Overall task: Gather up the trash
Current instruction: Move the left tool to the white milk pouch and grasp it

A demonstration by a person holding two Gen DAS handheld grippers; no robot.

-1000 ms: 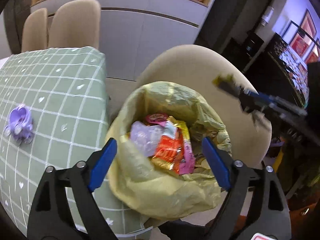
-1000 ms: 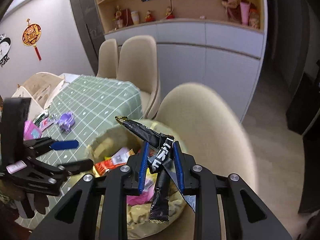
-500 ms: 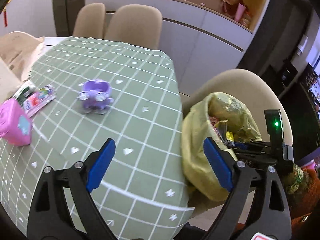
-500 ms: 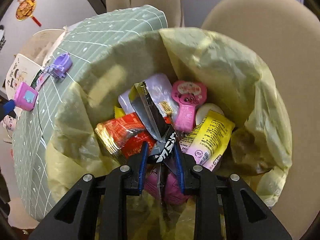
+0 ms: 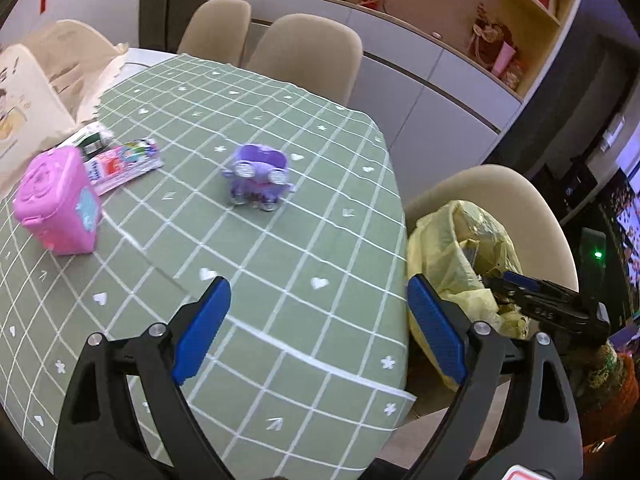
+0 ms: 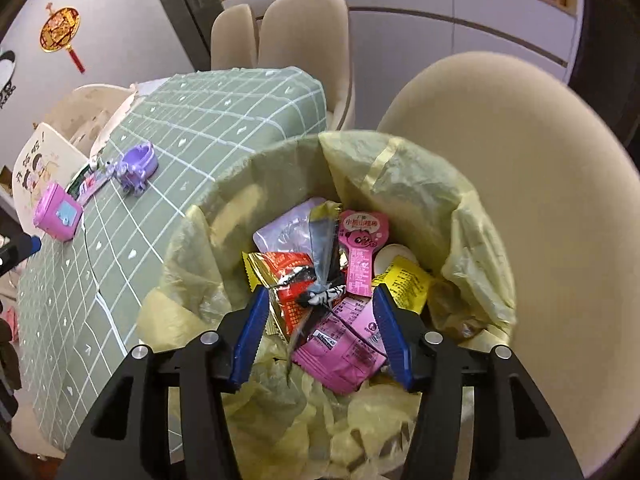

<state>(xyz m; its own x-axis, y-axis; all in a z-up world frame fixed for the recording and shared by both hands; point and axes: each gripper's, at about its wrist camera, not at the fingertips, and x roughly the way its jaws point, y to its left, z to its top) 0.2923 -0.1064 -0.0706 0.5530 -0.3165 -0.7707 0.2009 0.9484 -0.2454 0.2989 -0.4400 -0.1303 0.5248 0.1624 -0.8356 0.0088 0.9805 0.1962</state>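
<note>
A yellow trash bag [image 6: 400,168] sits open on a beige chair, holding several snack wrappers. My right gripper [image 6: 320,292] hangs over its mouth with the jaws opening. A crumpled black wrapper [image 6: 322,240] lies loose between the blue pads, touched by neither, and rests on the wrappers below. My left gripper [image 5: 316,284] stands open over the green checked table [image 5: 320,208] with nothing between its fingers. The bag [image 5: 440,240] is to its right, with the right gripper [image 5: 504,280] at the bag's mouth. A flat colourful wrapper [image 5: 124,162] and a green-and-white packet [image 5: 90,140] lie at the table's far left.
A purple toy [image 5: 258,178] and a pink box [image 5: 58,204] stand on the table. A cream paper bag [image 5: 24,112] sits at the left edge. Beige chairs [image 5: 312,52] line the far side, with a cabinet wall behind. The bag's chair [image 6: 520,160] curves around it.
My right gripper lowered into the bag's mouth and its jaws parted, letting go of the black wrapper. My left gripper swung left from above the bag to over the table.
</note>
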